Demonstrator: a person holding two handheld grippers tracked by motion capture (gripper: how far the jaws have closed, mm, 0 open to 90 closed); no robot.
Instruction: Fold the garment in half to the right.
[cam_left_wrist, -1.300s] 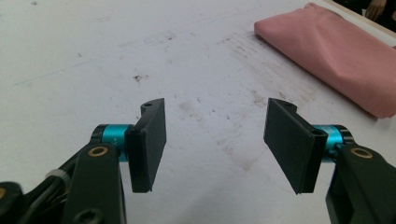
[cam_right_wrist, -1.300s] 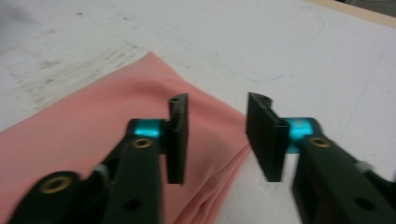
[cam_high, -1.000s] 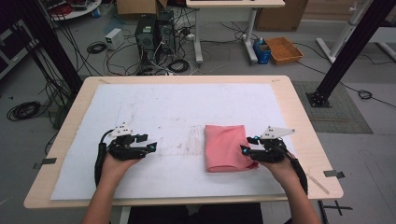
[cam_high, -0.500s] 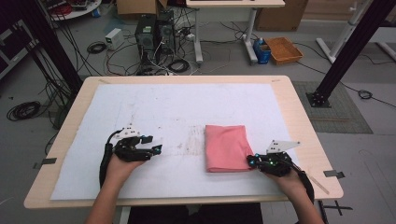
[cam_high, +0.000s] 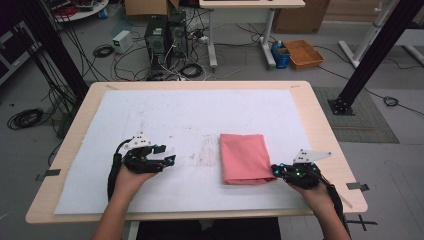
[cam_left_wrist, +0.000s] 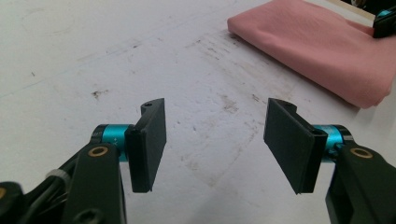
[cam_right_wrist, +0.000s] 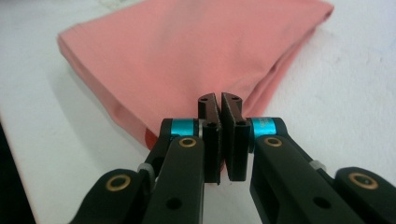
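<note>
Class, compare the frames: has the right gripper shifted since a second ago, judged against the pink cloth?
Yes. The right gripper has slid from the pink cloth's right edge toward its near right corner, nearer the person, and its fingers have closed.

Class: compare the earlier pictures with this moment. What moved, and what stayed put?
The right tool drew back off the pink cloth to its near right corner, and its jaws have just closed, seemingly on the cloth's edge. The cloth and the open left tool stayed as they were.
</note>
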